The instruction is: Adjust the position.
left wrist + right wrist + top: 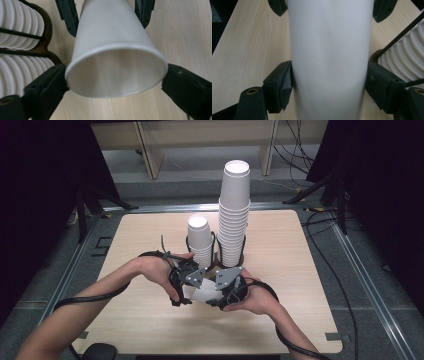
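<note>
Item: one white paper cup [200,293], held on its side low over the wooden table [280,320], between the two grippers at the near centre. Right gripper [329,82]: jaws clamped on the cup's wall, both pads pressed against it. Left gripper [115,82]: jaws stand wide at the cup's open rim, the left pad just touching the lip and the right one seemingly clear, so no firm grip on that side. Step in hand, by judgement: a hand-over, the cup passing to the right gripper while the left lets go. Next move calls for the left gripper to draw back off the rim without knocking it, then for the right to carry the cup on alone. Surroundings: just behind, a dark wire holder [216,262] with a short cup stack [199,237] and a tall cup stack [234,215], both close enough to be brushed when the cup is swung; cables [330,270] trail off the table's right side.
</note>
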Available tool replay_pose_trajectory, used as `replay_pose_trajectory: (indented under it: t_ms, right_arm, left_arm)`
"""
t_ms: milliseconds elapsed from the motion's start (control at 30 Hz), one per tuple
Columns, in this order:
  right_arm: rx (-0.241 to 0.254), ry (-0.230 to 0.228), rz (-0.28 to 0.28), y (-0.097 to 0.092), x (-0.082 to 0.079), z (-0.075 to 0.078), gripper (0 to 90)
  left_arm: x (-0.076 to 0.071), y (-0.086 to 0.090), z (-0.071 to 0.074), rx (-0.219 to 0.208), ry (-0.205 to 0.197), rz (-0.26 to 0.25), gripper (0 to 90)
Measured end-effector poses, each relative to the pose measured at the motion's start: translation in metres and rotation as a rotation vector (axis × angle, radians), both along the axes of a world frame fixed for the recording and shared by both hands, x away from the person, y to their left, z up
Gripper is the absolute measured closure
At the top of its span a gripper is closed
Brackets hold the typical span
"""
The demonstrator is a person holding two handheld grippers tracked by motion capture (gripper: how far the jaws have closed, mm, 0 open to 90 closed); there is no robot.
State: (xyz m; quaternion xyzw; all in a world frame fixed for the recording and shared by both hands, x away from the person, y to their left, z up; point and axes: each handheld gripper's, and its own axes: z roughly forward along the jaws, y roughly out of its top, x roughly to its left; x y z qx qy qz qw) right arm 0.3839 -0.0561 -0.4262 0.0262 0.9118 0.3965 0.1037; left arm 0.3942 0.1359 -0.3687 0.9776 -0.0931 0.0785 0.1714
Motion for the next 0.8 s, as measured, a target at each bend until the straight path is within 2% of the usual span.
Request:
replay_pose_trajectory:
  t_ms: [33, 67, 100, 167, 200, 267, 300, 433, 467, 500, 533, 600, 700, 800]
  right_arm:
    - [-0.002, -0.008, 0.004, -0.001, -0.001, -0.001, 26.3]
    - [-0.002, -0.047, 0.030, -0.002, 0.001, -0.001, 26.3]
    - [-0.005, -0.004, 0.002, -0.004, -0.003, -0.003, 26.3]
    - [-0.005, -0.040, 0.021, -0.006, -0.001, -0.005, 26.3]
    - [0.000, -0.020, 0.010, -0.008, -0.001, -0.007, 26.3]
    - [0.016, -0.047, 0.006, -0.012, -0.001, -0.008, 26.2]
    - [0.030, -0.029, -0.013, -0.015, -0.003, -0.009, 26.2]
    - [0.116, -0.032, -0.080, -0.028, -0.007, -0.012, 26.0]
    - [0.140, -0.039, -0.097, -0.032, -0.008, -0.013, 26.0]
    - [0.164, -0.066, -0.099, -0.036, -0.007, -0.014, 25.9]
    - [0.184, -0.058, -0.119, -0.039, -0.009, -0.016, 25.9]
    - [0.238, -0.049, -0.160, -0.044, -0.011, -0.020, 25.8]
    - [0.288, -0.070, -0.198, -0.050, -0.011, -0.022, 25.7]
    - [0.332, -0.077, -0.235, -0.054, -0.013, -0.023, 25.6]
  left_arm:
    - [0.000, 0.002, -0.001, -0.007, 0.000, 0.004, 2.1]
    - [-0.001, 0.004, -0.002, -0.016, 0.000, 0.006, 1.1]
    - [-0.001, 0.006, -0.003, -0.023, 0.000, 0.010, 0.3]
    - [-0.001, 0.010, -0.004, -0.053, -0.017, 0.020, 0.0]
    - [-0.002, 0.012, -0.004, -0.071, -0.020, 0.031, 0.0]
    - [-0.002, 0.017, -0.004, -0.105, -0.032, 0.042, 0.0]
    - [-0.001, 0.020, -0.003, -0.130, -0.041, 0.055, 0.0]
    - [0.000, 0.032, -0.006, -0.283, -0.056, 0.132, 0.0]
    - [-0.001, 0.035, -0.007, -0.329, -0.057, 0.157, 0.0]
    - [-0.002, 0.038, -0.008, -0.365, -0.058, 0.179, 0.0]
    - [-0.002, 0.040, -0.009, -0.407, -0.056, 0.204, 0.0]
    - [-0.003, 0.044, -0.014, -0.495, -0.040, 0.253, 0.0]
    - [-0.004, 0.049, -0.021, -0.577, -0.027, 0.318, 0.0]
    - [-0.008, 0.052, -0.030, -0.687, 0.019, 0.387, 0.0]
